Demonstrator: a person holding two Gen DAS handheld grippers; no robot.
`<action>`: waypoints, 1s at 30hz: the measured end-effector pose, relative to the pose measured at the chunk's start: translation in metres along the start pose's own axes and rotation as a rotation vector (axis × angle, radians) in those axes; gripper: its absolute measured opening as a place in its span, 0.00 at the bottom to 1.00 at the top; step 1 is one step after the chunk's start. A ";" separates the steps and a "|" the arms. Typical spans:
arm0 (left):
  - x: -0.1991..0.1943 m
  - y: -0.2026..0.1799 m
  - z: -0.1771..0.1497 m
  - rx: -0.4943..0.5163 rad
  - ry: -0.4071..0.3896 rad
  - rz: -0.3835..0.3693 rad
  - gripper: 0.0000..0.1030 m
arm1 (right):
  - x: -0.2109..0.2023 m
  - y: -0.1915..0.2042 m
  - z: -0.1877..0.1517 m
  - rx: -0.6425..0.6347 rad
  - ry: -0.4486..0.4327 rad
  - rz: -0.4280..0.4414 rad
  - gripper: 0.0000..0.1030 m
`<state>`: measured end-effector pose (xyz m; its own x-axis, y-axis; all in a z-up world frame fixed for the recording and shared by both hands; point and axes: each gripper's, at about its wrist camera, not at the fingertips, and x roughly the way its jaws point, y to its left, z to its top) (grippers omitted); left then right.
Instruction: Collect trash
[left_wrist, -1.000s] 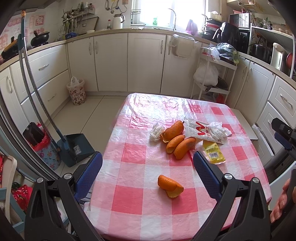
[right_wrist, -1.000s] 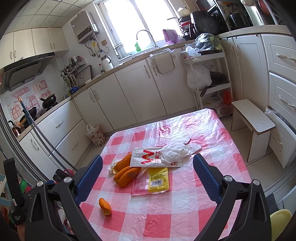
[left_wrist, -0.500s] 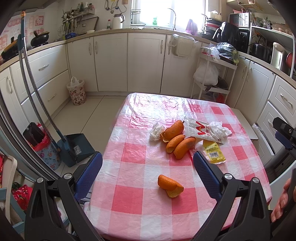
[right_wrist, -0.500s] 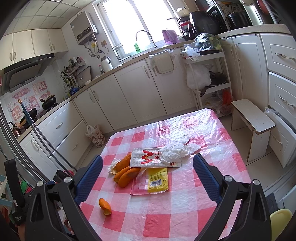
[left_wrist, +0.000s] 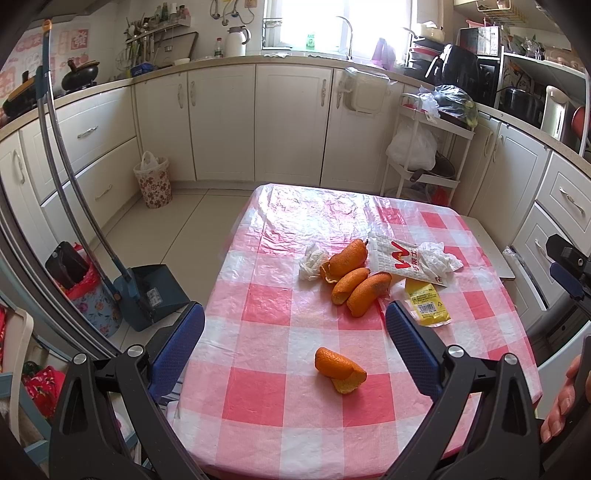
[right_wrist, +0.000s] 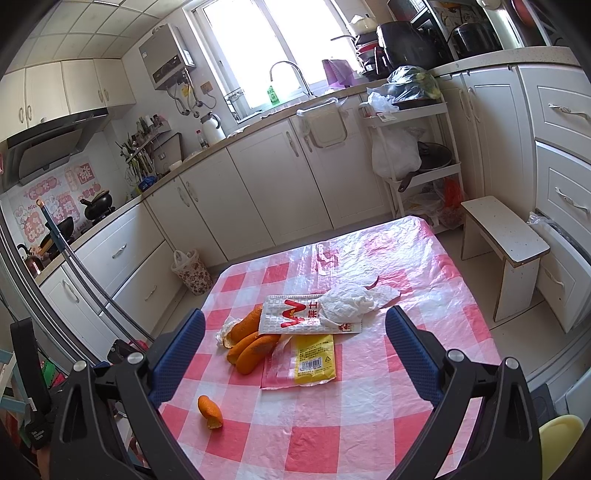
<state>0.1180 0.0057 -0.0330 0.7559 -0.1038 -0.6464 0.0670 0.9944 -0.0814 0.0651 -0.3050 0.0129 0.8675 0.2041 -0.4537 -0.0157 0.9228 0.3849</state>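
Almost nothing has changed in the last second. Both grippers hang in the same place above the worktop (left_wrist: 258, 398) with the pink checked cloth, and no trash has moved. So the collecting has likely not begun yet.

The left gripper (left_wrist: 295, 336) has its fingers wide apart and holds nothing. The right gripper (right_wrist: 295, 339) is the same: fingers apart, nothing between them.

The trash lies on the worktop. One lone orange peel (left_wrist: 340, 371) sits closest to the left gripper. Farther back is a bunch of orange peels (left_wrist: 354, 280), with a white wrapper (left_wrist: 400, 260), a crumpled tissue (left_wrist: 439, 260) and a yellow packet (left_wrist: 428, 308) beside them.

The left view shows a dustpan (left_wrist: 155, 291) on the floor and a hand (left_wrist: 561, 402) at the right edge. The right view shows a small stool (right_wrist: 504, 236) instead. A flowered bin (left_wrist: 152, 179) stands by the cupboards, well apart from the worktop.
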 end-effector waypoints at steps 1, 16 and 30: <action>0.000 0.000 0.000 0.000 0.000 0.000 0.92 | 0.000 0.000 0.000 0.000 0.000 0.000 0.91; 0.001 0.006 -0.004 -0.015 0.004 -0.009 0.92 | 0.000 -0.001 0.000 0.000 0.000 0.000 0.91; 0.001 0.008 -0.003 -0.035 0.007 -0.018 0.92 | 0.000 -0.001 0.000 0.000 0.000 0.000 0.91</action>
<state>0.1174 0.0134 -0.0366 0.7502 -0.1223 -0.6498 0.0581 0.9911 -0.1195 0.0651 -0.3059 0.0130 0.8675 0.2044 -0.4535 -0.0159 0.9226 0.3854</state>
